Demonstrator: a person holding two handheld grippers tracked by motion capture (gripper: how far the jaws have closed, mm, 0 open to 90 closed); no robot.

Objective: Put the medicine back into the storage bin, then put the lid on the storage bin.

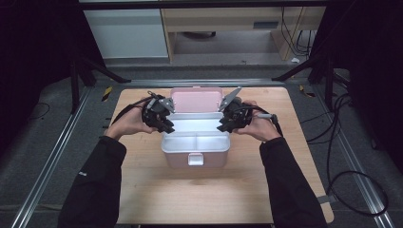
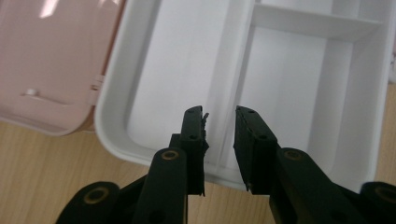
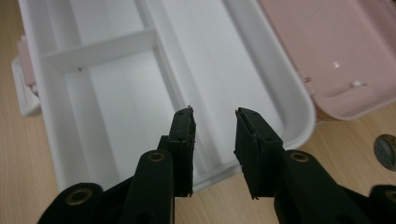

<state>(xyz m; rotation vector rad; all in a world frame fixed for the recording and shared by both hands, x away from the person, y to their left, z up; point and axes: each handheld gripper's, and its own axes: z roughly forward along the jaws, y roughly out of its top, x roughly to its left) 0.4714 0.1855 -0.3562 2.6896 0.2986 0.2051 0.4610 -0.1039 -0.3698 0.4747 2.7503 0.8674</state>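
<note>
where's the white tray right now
In the high view the white tray sits in the pink box at the table's middle, lid open behind, between the left claw and right claw.

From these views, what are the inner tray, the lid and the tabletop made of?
Inner tray: looks like white moulded plastic, smooth and semi-gloss, with rounded corners and one-piece dividers. Lid: likely pink plastic, slightly glossy, with soft highlights and moulded nubs. Tabletop: pale wood or wood-look laminate, matte, with faint grain lines; which one can't be told.

High view looks down; both claw views closely share the white tray [image 2: 154, 70].
</note>
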